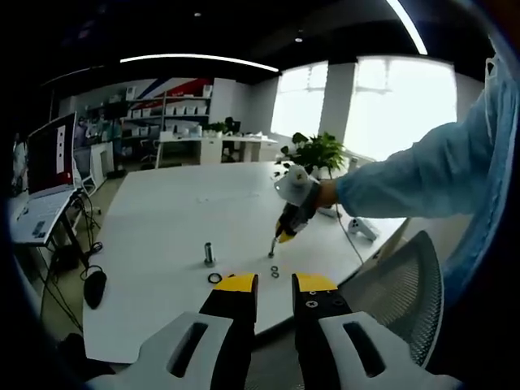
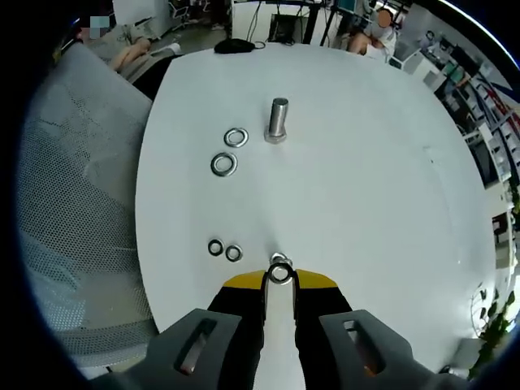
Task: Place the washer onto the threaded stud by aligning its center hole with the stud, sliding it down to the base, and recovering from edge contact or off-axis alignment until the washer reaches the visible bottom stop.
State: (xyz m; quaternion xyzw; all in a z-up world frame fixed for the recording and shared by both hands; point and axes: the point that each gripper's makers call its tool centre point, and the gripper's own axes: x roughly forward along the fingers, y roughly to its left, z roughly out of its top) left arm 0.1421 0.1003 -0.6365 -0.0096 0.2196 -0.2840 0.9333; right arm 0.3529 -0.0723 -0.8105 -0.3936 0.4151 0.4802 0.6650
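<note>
Right gripper (image 2: 280,275) fingers, we note, pinch a washer (image 2: 280,273); left gripper (image 1: 275,286) fingers part, empty. Stud (image 2: 278,119) stands bare: placement remains.

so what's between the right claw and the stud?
In the right gripper view, bare white tabletop runs from the right claw, shut on a washer, up to the stud. Four loose washers lie left of that line.
</note>
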